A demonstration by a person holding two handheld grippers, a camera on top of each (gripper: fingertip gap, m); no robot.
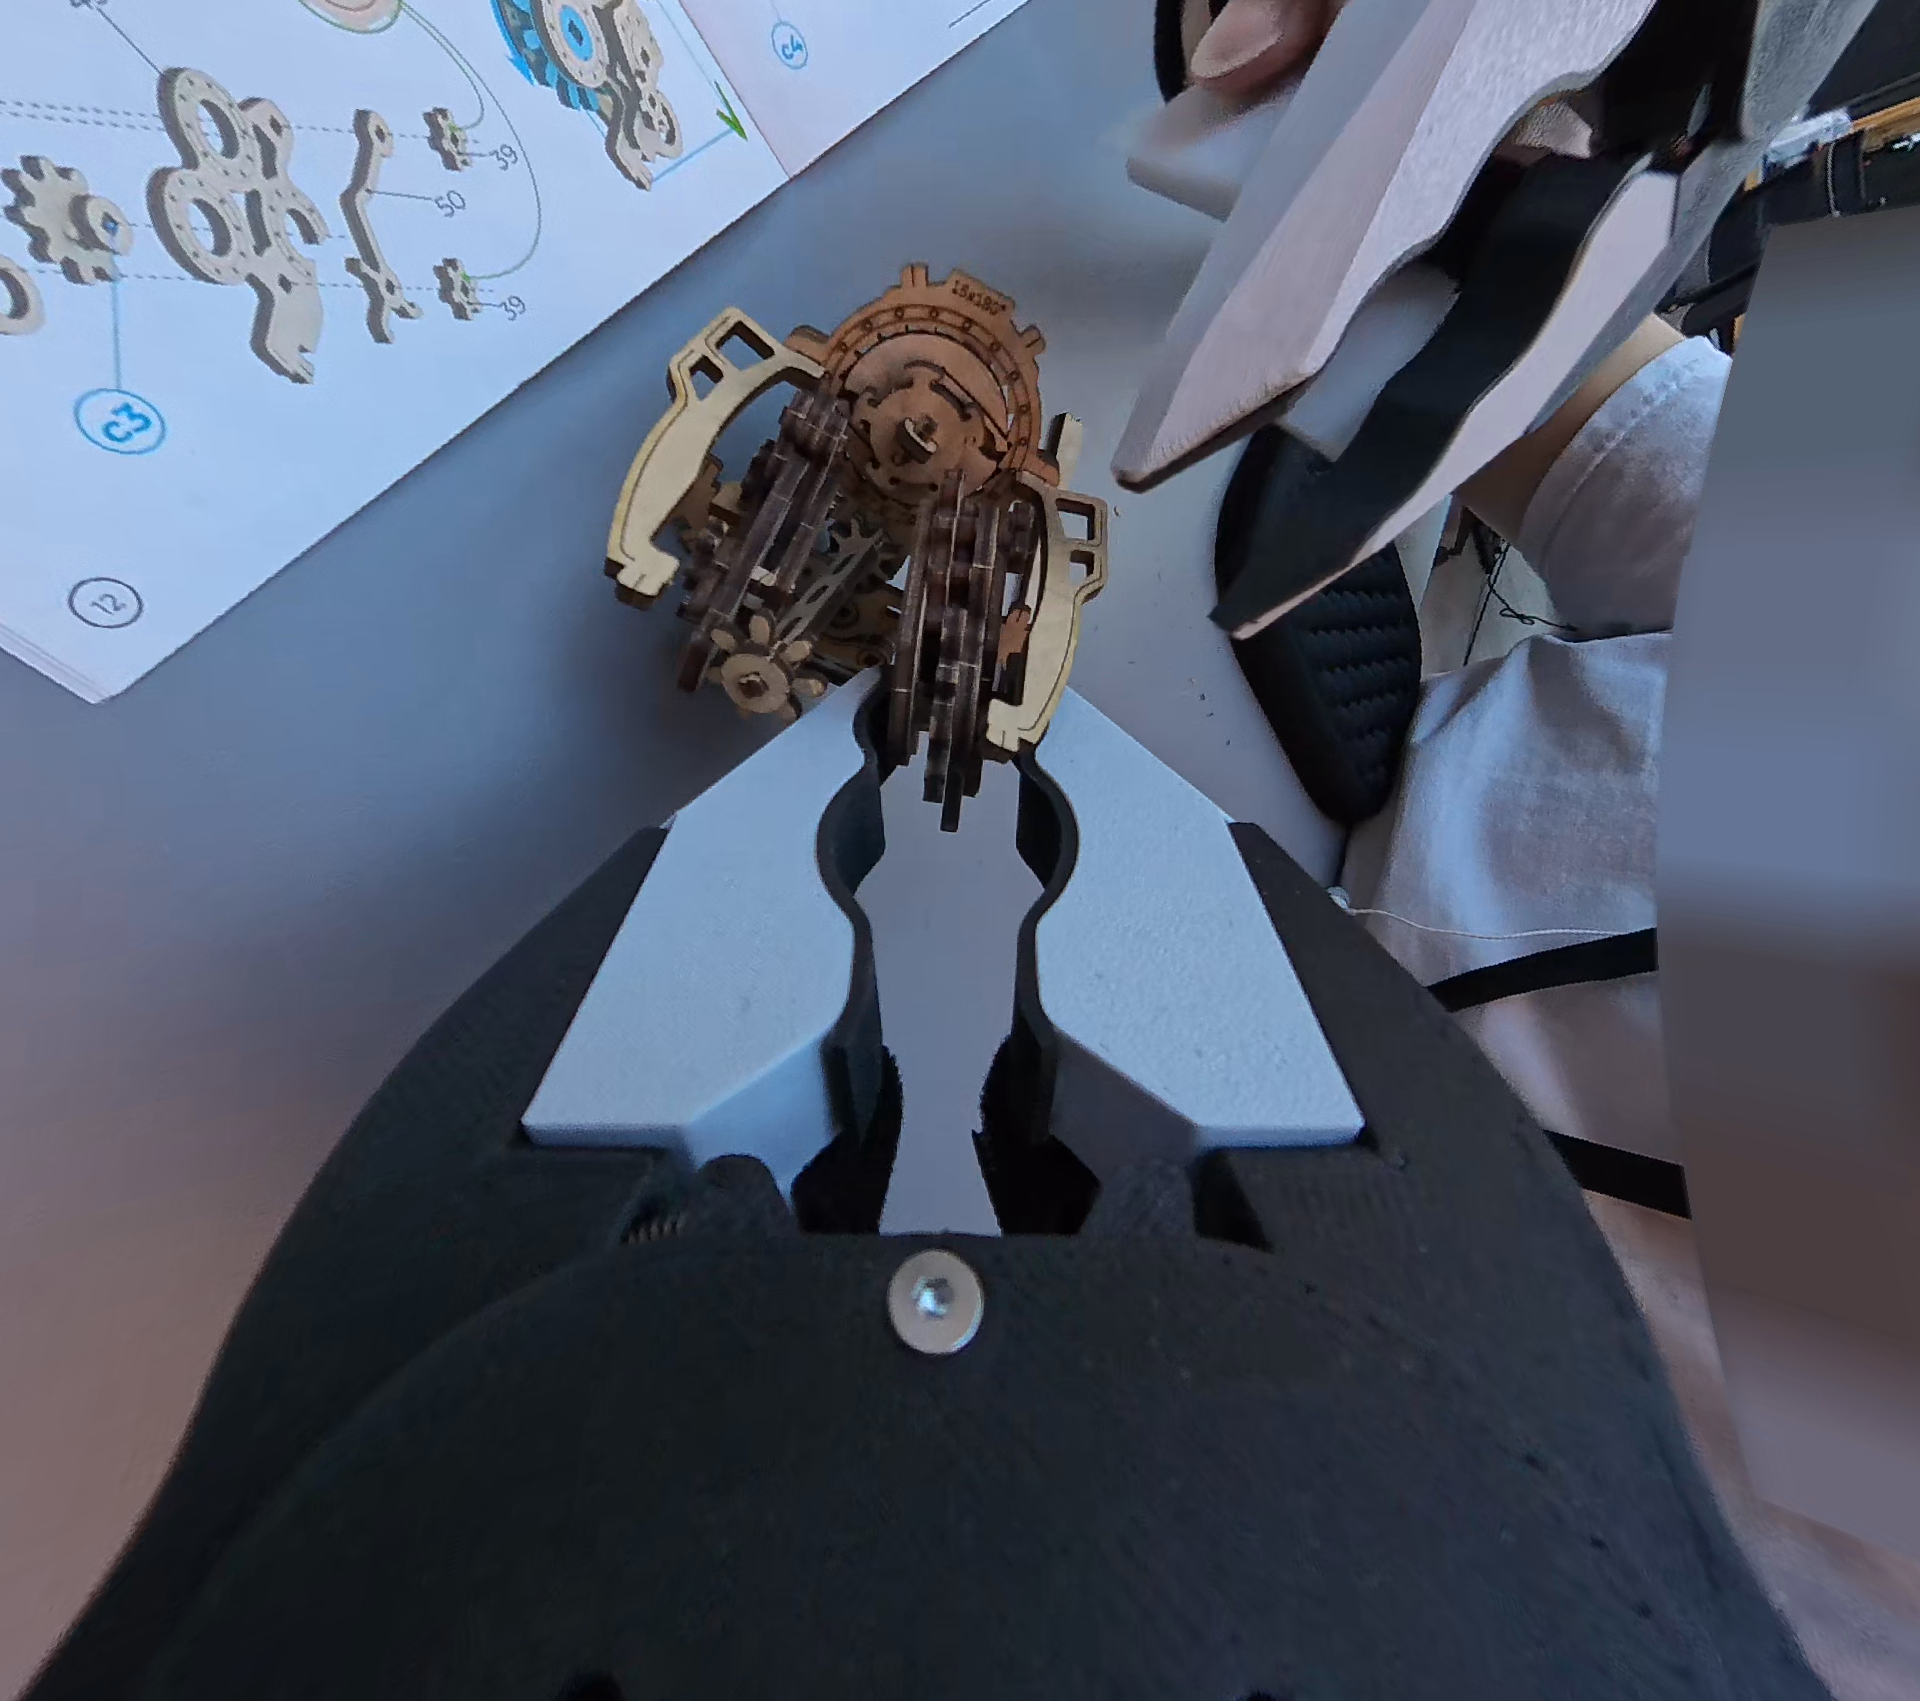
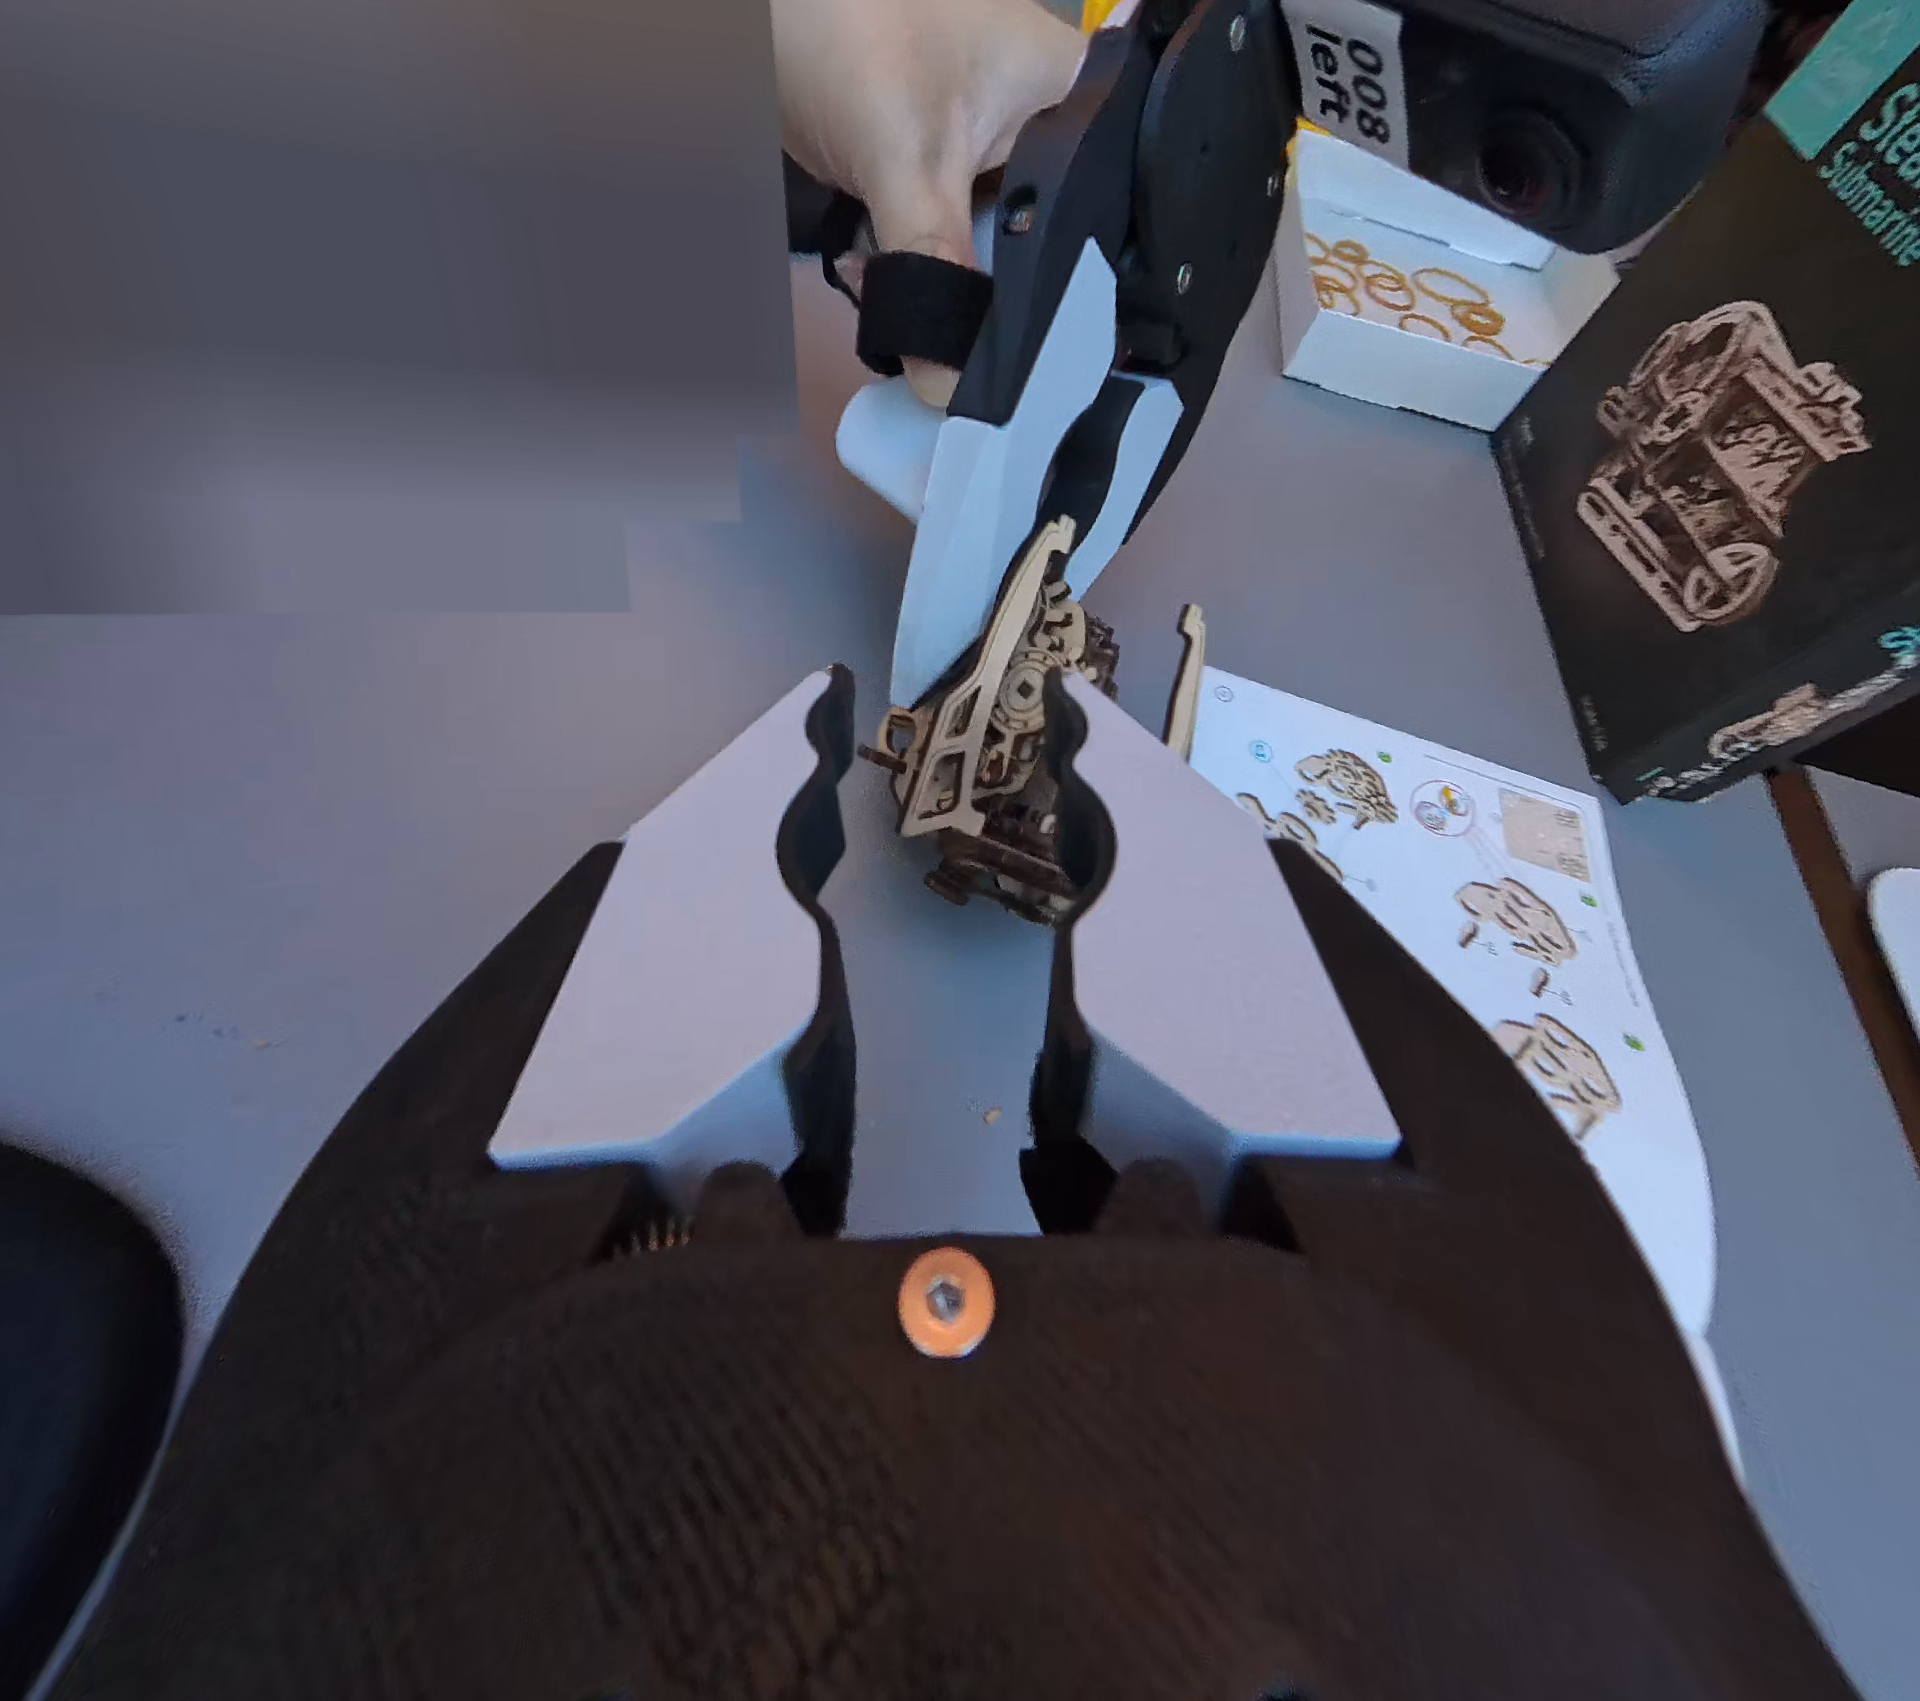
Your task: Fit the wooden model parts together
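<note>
Grey table (image 1: 312,924) underneath, instruction booklet (image 1: 312,145) spread at far left, dark kit box (image 2: 1714,456) far right in the right wrist view. Near centre, wooden gear assembly (image 1: 862,508) held just above the table, pinched between closed tips of left gripper (image 1: 951,716). Right gripper (image 2: 951,716) parted, empty, tips flanking the assembly. Judged well along: many gears and pale side frames already joined. Loose pale side piece (image 2: 1188,675) just beyond, apparently still unfitted.

Bright even daylight, soft shadows, sharp centre, fisheye stretch and blur at edges
</note>
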